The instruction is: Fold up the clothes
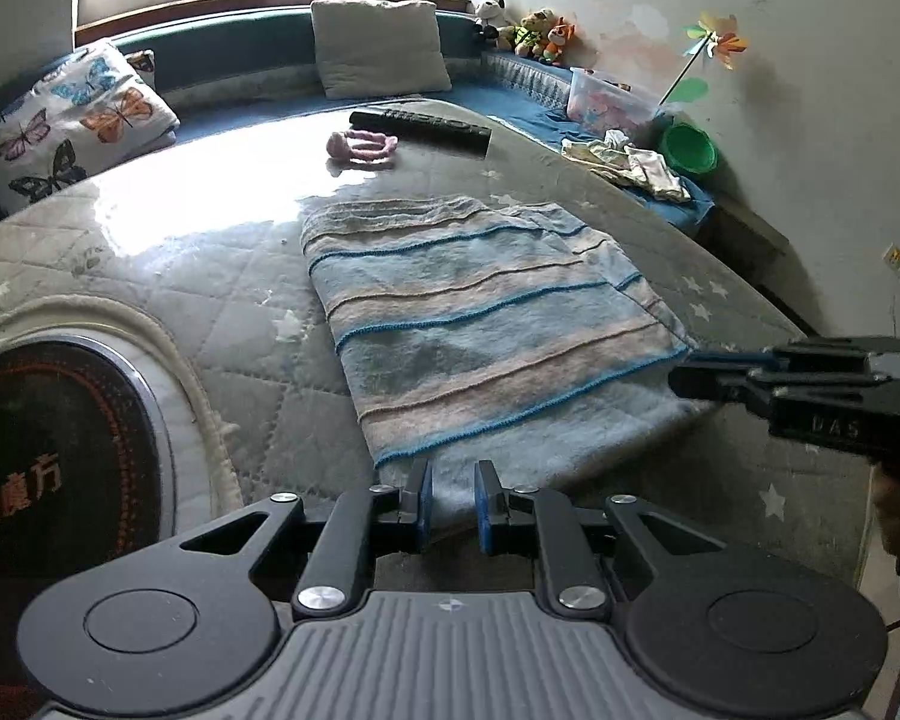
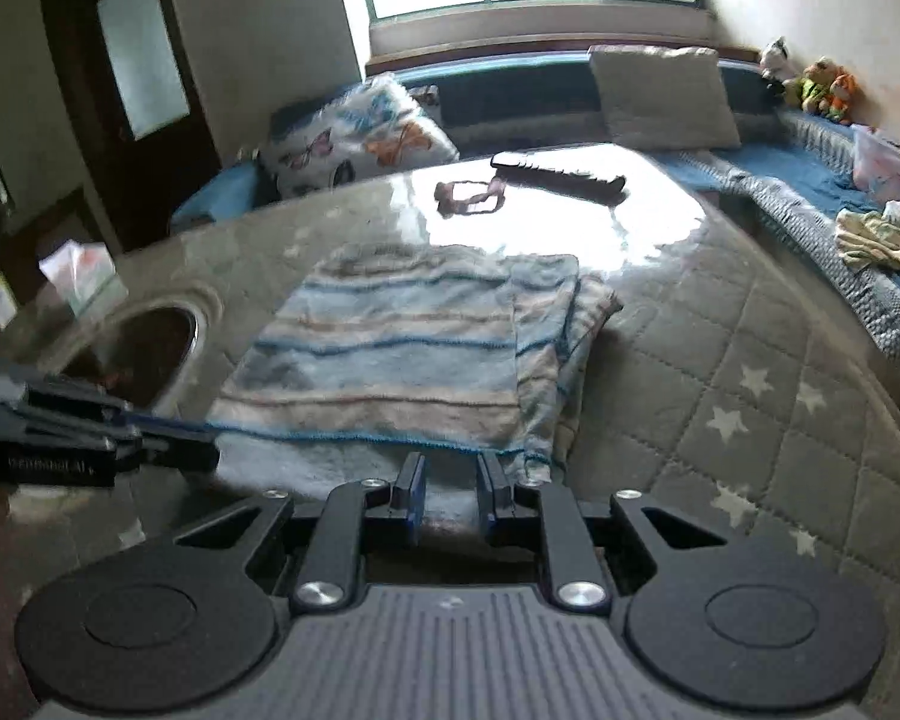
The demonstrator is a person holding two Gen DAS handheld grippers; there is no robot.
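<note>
A striped blue and beige knit garment (image 1: 480,324) lies flat and partly folded on the quilted table top; it also shows in the right wrist view (image 2: 402,354). My left gripper (image 1: 453,501) is open, its blue pads either side of the garment's near hem, with no cloth pinched. My right gripper (image 2: 450,495) is open at the same near hem, further right. In the left wrist view the right gripper (image 1: 690,372) reaches the garment's near right corner. In the right wrist view the left gripper (image 2: 210,450) lies at the near left corner.
A black remote control (image 1: 420,126) and a pink item (image 1: 360,147) lie at the far side of the table. A round dark cooktop (image 1: 60,450) is set in at the left. Cushions (image 1: 378,48), a plastic box (image 1: 609,99), loose cloths (image 1: 630,165) and a green bowl (image 1: 690,147) sit on the bench behind.
</note>
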